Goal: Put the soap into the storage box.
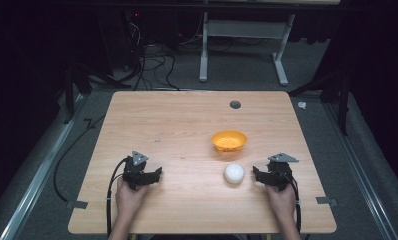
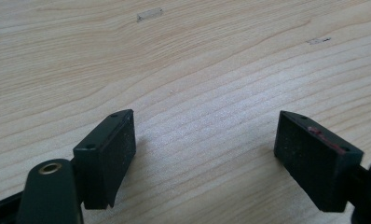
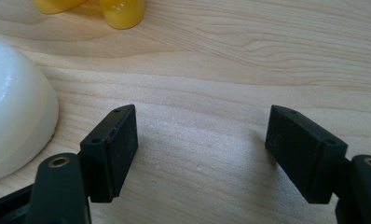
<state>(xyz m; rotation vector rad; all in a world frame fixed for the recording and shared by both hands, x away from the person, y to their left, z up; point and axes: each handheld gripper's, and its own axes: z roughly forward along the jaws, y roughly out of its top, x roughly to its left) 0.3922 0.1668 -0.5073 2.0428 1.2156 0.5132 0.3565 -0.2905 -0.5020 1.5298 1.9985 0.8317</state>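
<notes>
White bowl (image 1: 234, 173) sits upside down at lower center, right gripper (image 1: 257, 175) just beside it; both it and left gripper (image 1: 157, 175) gape wide, holding nothing.

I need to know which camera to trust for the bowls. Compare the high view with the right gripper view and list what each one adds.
The high view alone takes in the whole wooden table, both hands, the left gripper, the floor, cables and a frame behind, and the full orange bowl beyond the white bowl.

The right gripper view alone gives the close look: the right gripper has its jaws wide apart over bare wood, with the white bowl's dome lying off to their left, apart from them.

Both share the right gripper, the white bowl, the orange bowl and the tabletop.
</notes>
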